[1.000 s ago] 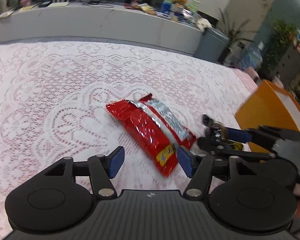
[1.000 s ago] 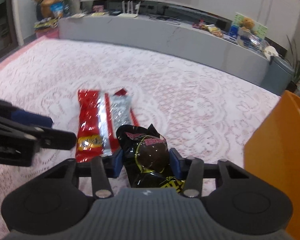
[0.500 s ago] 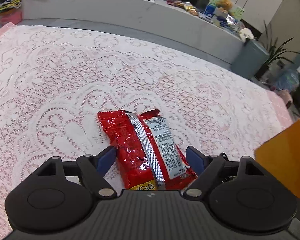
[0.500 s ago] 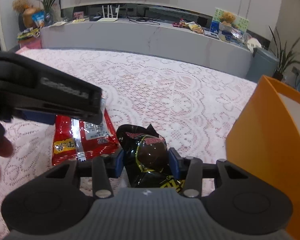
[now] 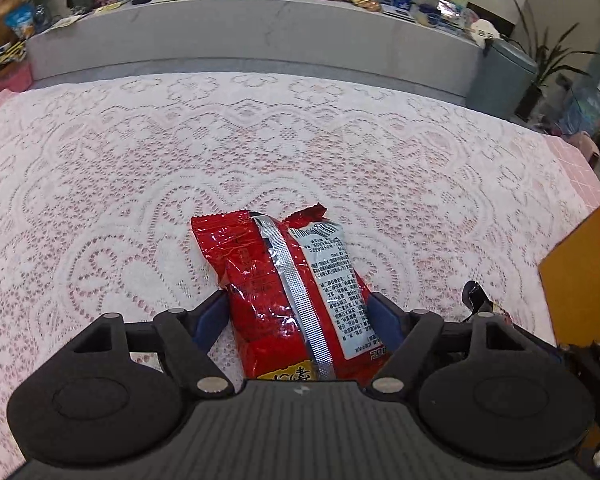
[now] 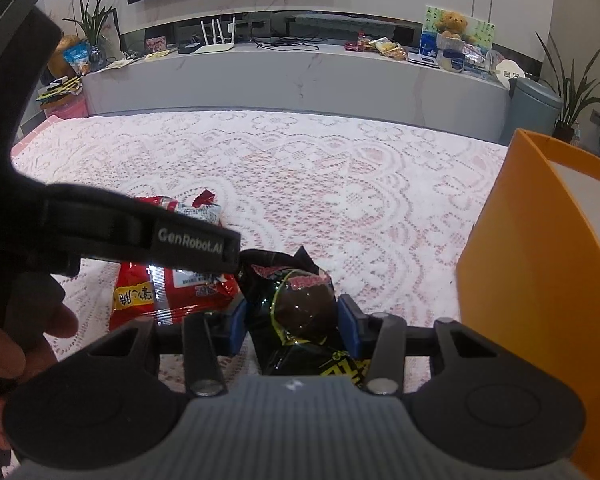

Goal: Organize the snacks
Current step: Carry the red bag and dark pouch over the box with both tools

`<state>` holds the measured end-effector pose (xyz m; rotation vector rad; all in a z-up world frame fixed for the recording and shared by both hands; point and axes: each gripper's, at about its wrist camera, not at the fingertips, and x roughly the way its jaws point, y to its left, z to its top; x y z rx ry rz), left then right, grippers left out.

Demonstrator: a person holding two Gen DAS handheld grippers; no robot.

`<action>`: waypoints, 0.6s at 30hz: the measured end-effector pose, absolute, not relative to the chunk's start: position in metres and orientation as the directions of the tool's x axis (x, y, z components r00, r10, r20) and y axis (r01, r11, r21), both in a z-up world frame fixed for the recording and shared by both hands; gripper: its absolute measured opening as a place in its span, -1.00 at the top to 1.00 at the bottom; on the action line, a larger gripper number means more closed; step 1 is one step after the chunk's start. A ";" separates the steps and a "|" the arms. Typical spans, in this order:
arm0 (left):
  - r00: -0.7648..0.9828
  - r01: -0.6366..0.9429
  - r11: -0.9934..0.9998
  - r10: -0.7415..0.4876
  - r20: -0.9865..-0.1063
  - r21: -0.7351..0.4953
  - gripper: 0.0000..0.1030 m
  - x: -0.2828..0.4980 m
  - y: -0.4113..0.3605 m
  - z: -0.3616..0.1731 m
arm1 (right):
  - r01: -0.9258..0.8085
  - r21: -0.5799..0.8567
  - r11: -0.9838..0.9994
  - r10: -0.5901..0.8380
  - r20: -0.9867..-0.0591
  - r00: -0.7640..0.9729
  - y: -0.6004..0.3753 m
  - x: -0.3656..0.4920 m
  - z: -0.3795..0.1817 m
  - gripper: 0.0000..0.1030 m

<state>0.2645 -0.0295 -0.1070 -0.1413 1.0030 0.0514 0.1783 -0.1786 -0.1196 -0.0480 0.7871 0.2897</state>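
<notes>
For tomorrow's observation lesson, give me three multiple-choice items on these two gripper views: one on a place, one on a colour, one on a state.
1. Where is the orange box relative to the black packet in the right wrist view?
A. to its right
B. to its left
C. underneath it

2. What colour is the packet between the left gripper fingers?
A. green
B. red
C. blue

3. How does the right gripper stand?
A. wide open over bare cloth
B. out of view
C. shut on the black packet

Answers: 1 A, the box fills the right edge. 2 B, a red wrapper with a silver seam. 3 C, both blue pads press the packet's sides.
</notes>
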 end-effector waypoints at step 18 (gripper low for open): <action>0.644 -0.051 0.997 -0.012 -0.765 -0.059 -0.61 0.208 -0.003 -0.059 | -0.278 0.063 0.958 0.243 -0.692 0.680 -0.175 0.164 -0.091 0.14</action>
